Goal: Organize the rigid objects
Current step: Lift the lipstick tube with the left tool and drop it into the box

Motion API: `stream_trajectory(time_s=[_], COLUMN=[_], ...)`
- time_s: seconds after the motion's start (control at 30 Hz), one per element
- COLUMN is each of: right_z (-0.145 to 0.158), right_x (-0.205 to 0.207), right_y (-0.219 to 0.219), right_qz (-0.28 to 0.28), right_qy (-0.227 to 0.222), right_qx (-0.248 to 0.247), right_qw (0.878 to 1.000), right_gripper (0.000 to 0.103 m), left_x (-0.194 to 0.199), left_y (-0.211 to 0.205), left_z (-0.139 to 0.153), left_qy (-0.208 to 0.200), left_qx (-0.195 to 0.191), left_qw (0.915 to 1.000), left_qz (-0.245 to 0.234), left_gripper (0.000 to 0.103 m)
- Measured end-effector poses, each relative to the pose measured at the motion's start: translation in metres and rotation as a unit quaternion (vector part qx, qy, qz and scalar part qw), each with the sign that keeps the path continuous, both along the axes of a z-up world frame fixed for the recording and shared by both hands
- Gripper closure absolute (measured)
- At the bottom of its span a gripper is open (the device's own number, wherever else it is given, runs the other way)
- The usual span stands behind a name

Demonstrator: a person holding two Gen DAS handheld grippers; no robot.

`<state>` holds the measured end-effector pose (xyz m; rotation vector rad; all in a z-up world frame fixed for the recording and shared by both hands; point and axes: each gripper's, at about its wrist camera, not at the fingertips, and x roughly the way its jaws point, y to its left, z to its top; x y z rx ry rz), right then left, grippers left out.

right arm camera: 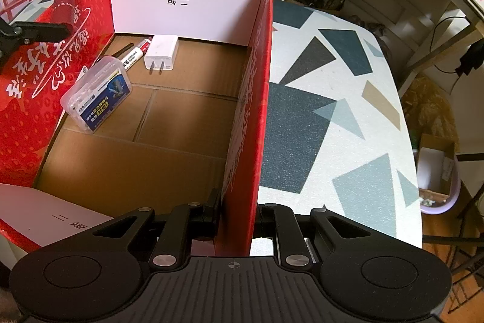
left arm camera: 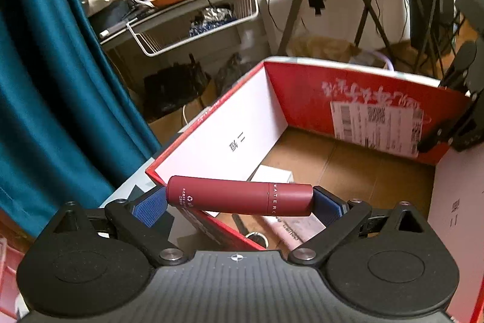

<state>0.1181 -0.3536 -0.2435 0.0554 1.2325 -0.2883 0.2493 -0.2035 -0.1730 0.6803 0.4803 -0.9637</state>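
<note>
Our left gripper point(left arm camera: 240, 197) is clamped on the dark red tube point(left arm camera: 240, 195), pads on its two ends, so it lies crosswise above the near corner of the red box point(left arm camera: 302, 87). Our right gripper point(right arm camera: 237, 217) is pinched shut on the box's right wall, near that wall's near end, steadying it.

The risks, as we judge them: an end-to-end grip on a smooth tube is easy to lose, so any twist could pop it free outside the box. The tube sits low against the rim, so it could catch the wall on the way in. If the right grip slips, the light box may slide on the table point(right arm camera: 332, 117).

Inside, on the brown floor, a clear plastic case point(right arm camera: 96, 93) leans at the left wall. Beside it, towards the far left corner, lie a white charger point(right arm camera: 160, 52) and a white marker point(right arm camera: 136, 55). The rest of the floor is bare, so the tube has room.
</note>
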Motion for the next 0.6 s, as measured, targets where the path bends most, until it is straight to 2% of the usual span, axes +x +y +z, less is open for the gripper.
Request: stream_trajectory(time_s=[0.23,0.5,0.6], right_z=[0.000,0.000,0.000], right_x=[0.001,0.001,0.001], right_y=[0.000,0.000,0.000], right_qz=[0.000,0.000,-0.001], right_qy=[0.000,-0.001,-0.001], right_qx=[0.000,0.000,0.000], right_qw=[1.000,1.000,1.000], right_gripper=[0.087,0.087,0.087], left_x=[-0.001,-0.015,-0.015], left_y=[-0.012,-0.017,-0.016], left_z=[-0.008,-0.021,-0.023], left_qy=[-0.020,-0.076,-0.073], left_qx=[0.044,0.110,0.122], left_qw=[0.9987,0.9890,0.9876], left_qz=[-0.019,-0.063,-0.067], left_gripper=[0.002,0.002,0.002])
